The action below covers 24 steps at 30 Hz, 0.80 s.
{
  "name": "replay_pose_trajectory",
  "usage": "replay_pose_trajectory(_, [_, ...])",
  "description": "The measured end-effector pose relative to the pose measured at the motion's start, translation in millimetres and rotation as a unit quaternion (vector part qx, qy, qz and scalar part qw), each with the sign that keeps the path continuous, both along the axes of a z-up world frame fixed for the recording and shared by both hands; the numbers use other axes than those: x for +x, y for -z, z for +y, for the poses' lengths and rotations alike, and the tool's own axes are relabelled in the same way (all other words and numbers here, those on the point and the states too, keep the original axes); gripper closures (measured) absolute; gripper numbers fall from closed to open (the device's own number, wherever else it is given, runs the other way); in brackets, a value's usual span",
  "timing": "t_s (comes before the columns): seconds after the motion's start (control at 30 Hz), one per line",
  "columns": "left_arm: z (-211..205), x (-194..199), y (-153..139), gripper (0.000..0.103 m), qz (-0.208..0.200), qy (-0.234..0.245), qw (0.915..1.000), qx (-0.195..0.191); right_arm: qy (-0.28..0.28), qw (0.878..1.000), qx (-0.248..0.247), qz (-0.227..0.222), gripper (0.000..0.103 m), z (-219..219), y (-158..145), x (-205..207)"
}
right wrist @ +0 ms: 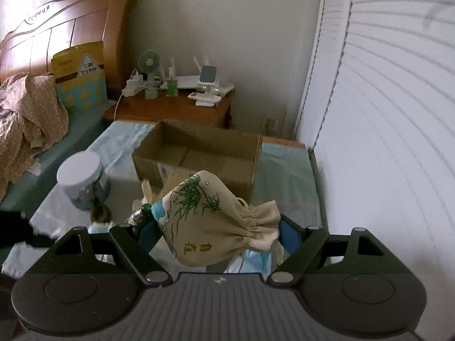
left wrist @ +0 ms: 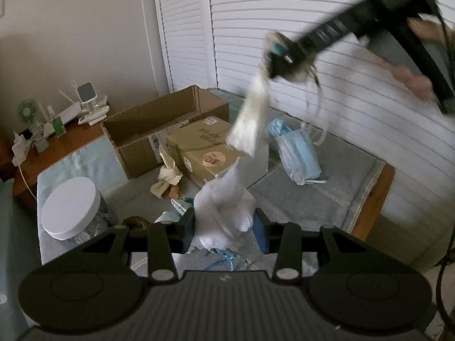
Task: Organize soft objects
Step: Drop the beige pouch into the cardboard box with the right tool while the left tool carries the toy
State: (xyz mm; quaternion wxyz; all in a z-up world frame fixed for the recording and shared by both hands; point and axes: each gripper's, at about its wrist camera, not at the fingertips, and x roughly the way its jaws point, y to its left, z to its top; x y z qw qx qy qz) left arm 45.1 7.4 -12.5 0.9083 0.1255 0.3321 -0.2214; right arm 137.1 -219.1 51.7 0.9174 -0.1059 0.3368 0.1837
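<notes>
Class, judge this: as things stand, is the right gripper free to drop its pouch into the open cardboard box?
Probably yes: the right gripper holds the beige drawstring pouch, and the open brown cardboard box sits just ahead, unobstructed.

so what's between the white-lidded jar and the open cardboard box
In the right wrist view, only bare pale blue cloth lies between the jar and the open cardboard box.

Home bedroom, carved wooden headboard point(right wrist: 65, 25) at far left with rumpled patterned bedding point(right wrist: 25, 113) below, wooden nightstand point(right wrist: 176, 110) against the far wall crowded with a small fan point(right wrist: 148, 62) and chargers, white louvered closet doors point(right wrist: 392, 99) along the right, open cardboard box point(right wrist: 199, 153) near the middle.
</notes>
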Motion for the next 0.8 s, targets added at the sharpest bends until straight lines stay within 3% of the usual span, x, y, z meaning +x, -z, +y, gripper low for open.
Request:
replay_pose_trajectory(0.47, [27.6,18.9,7.9,0.061,0.015,-0.055,0.9981,-0.025,-0.023,0.999,0.028,0.008,0.016,65.0,-43.2,125.5])
replay_pose_trajectory(0.6, [37.0,29.1,11.6,0.061,0.024,-0.078,0.9963,-0.027,-0.021,0.999,0.029,0.025,0.016,82.9,-31.6,166.6])
replay_pose_trajectory(0.8, [45.7,40.3,16.9,0.062,0.035,-0.097,0.9944,-0.025,-0.007,0.997,0.016,0.069,0.012,93.3,8.9,206.2])
